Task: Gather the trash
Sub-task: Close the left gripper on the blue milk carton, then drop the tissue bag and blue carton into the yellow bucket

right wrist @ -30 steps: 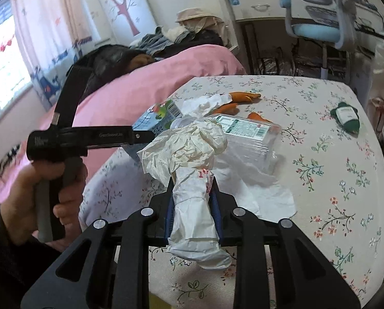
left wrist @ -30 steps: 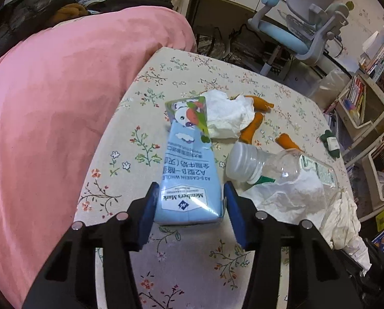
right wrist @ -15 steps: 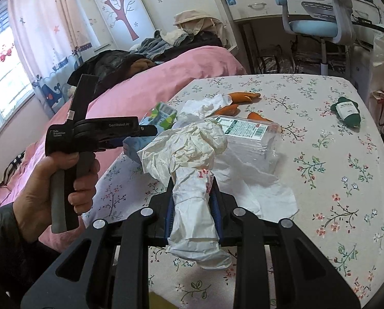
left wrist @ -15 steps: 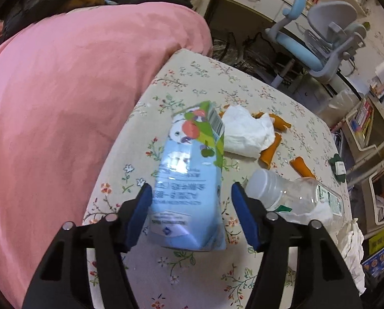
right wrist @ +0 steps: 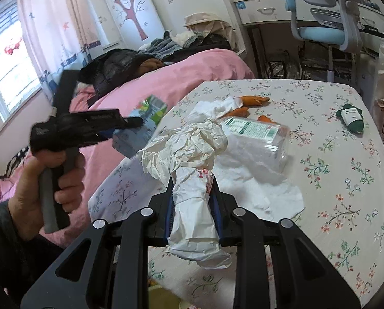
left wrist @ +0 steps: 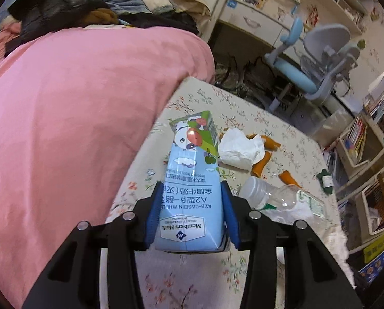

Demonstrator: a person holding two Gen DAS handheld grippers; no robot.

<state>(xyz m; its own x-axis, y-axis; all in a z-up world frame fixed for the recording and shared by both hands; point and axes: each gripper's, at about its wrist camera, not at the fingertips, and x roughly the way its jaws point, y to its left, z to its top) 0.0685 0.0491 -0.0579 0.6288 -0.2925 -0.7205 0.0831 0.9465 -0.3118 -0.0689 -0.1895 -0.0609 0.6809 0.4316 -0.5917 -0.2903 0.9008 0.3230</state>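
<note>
The left gripper (left wrist: 190, 207) clenches a light-blue cardboard milk carton (left wrist: 192, 188), raised off the floral-cloth table (left wrist: 290, 139). The right gripper (right wrist: 193, 198) grips a crumpled white plastic bag (right wrist: 192, 159); a clear plastic bottle (right wrist: 256, 134) lies at its 1 o'clock.

Pale-blue milk carton (left wrist: 189, 195), white crumpled bag (right wrist: 192, 172), orange carrot pieces (left wrist: 261, 163), floral cream tablecloth (right wrist: 333, 159), pink bedspread (left wrist: 76, 103).

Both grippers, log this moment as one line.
left gripper: shut on carton, lifted | right gripper: shut on bag | bottle, tissue on table
</note>
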